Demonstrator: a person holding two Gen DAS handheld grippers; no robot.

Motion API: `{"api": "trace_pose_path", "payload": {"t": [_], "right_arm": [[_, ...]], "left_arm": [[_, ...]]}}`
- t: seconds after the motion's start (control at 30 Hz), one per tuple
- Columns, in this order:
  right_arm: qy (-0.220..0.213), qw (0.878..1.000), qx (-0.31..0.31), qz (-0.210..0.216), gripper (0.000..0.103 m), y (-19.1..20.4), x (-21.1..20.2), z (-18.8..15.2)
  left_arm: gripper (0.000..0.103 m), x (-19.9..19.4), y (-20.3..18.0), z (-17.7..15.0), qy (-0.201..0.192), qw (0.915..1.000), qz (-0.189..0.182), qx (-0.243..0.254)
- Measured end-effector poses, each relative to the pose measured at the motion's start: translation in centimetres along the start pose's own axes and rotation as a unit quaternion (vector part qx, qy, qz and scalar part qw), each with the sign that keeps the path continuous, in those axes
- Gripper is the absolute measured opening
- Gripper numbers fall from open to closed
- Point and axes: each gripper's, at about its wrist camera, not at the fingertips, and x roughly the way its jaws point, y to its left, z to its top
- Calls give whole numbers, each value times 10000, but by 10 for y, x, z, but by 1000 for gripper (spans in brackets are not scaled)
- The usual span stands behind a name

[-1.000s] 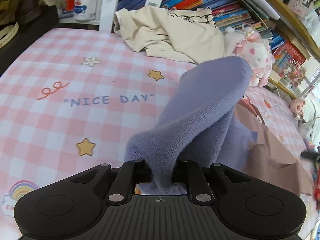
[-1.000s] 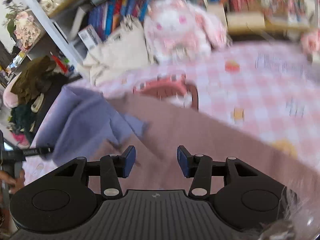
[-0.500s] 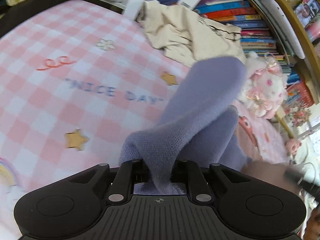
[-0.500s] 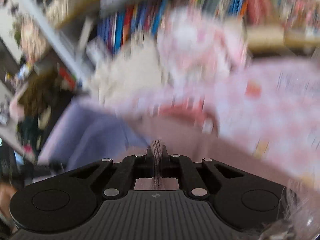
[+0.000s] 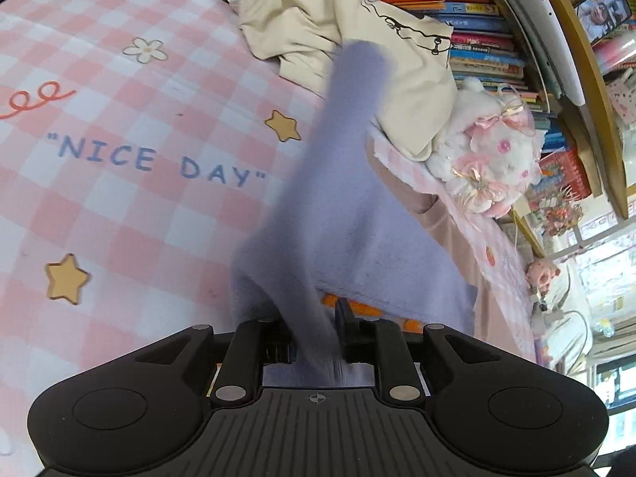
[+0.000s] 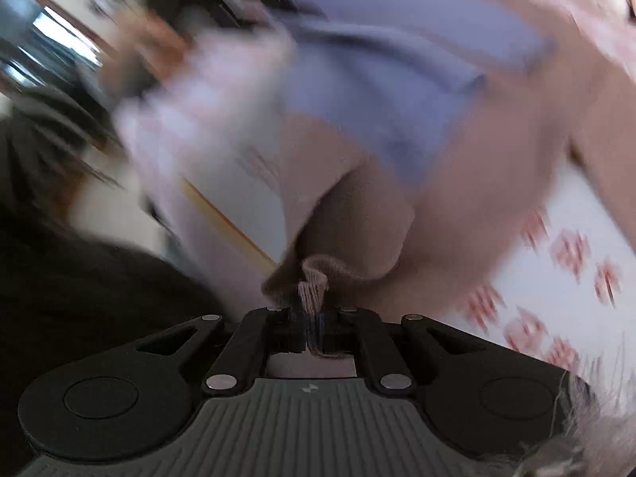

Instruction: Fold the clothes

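A: Left gripper status?

B: Fingers clamped on the lavender knit garment. It rises from the pinch as a tall blurred fold over the pink checked bed sheet, the rest draped toward the sheet's right side.

A: Right gripper?

B: Fingers closed on a ribbed edge of the dusty-pink garment. Heavy blur in that view; the lavender piece lies over the pink one further out.

A: Why are we holding two different garments?

B: Our read: we're pulling them apart so one can be laid flat for folding. Can't tell which.

A: Obstacles?

B: Cream shirt heaped at the bed's far edge, plush toy beside it by the bookshelf. The near-left sheet area suits spreading.
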Motion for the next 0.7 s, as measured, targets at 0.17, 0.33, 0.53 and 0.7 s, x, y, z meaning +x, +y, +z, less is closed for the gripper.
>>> {"api": "trace_pose_path", "payload": {"t": [0.17,0.33,0.53,0.7], "right_arm": [[30,9998,215,13,11,-9,-4,-7],[-440,9990,102,-24,40,-12,-45,-5],[-1156,9907,604,-390,44,-41,-67,4],[-1547,9824,310,-996,42,-41,-54,10]], "left_arm": [[28,-24,3,1,-488,9966,654,86],[31,-47,-29,-10,-813,9850,1174,967],[48,-40,-72,-48,-565,9928,696,794],[47,-29,-92,-80,-499,9981,344,49]]}}
